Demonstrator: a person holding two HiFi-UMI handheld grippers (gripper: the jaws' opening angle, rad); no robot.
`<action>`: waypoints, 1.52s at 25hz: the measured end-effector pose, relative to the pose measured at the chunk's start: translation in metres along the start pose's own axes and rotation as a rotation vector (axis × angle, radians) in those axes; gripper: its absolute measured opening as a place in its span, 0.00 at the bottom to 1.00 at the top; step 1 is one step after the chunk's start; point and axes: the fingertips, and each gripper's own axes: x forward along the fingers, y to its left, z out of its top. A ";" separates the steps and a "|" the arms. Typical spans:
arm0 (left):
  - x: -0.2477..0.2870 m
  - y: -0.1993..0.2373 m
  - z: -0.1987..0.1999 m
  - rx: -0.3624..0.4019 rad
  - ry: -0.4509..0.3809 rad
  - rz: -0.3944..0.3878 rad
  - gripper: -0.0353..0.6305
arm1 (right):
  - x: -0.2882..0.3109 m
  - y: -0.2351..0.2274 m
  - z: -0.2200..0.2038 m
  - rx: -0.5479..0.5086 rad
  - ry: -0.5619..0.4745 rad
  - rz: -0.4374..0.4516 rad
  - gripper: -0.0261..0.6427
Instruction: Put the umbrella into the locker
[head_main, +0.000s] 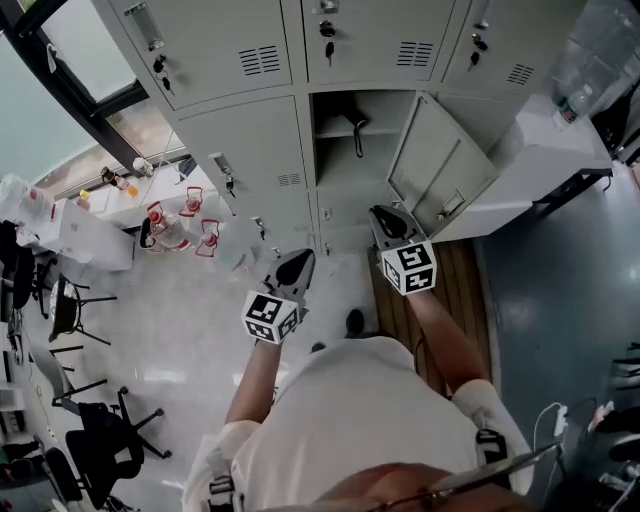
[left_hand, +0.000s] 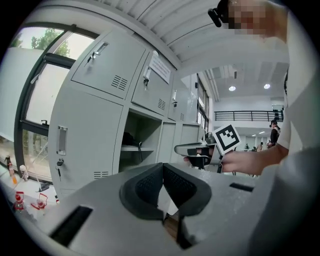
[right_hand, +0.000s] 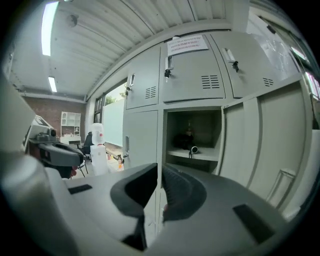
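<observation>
The dark folded umbrella (head_main: 352, 122) lies on the shelf inside the open locker (head_main: 345, 160), its strap hanging over the shelf edge. The same umbrella (left_hand: 129, 139) shows in the left gripper view and, in the right gripper view, as a dark bundle (right_hand: 186, 141) on the shelf. The locker door (head_main: 440, 165) stands swung out to the right. My left gripper (head_main: 298, 260) is held in front of the lockers, below and left of the opening, shut with nothing in it. My right gripper (head_main: 382, 214) hangs just below the opening by the door, shut and empty.
The rest of the grey lockers (head_main: 240, 150) are closed, with keys in their locks. A white table with red-capped bottles (head_main: 175, 225) stands at the left, black chairs (head_main: 95, 440) nearer me. A white counter (head_main: 545, 160) sits right of the door. A water dispenser (right_hand: 98, 147) stands by the window.
</observation>
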 end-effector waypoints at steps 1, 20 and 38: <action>-0.006 -0.002 0.000 -0.008 -0.004 -0.009 0.06 | -0.007 0.005 -0.001 0.009 0.001 -0.004 0.08; -0.022 -0.033 0.014 0.022 -0.059 -0.088 0.06 | -0.104 0.020 0.004 -0.027 -0.083 -0.079 0.05; -0.009 -0.053 0.055 0.062 -0.129 0.028 0.06 | -0.116 -0.001 0.038 -0.028 -0.165 0.080 0.05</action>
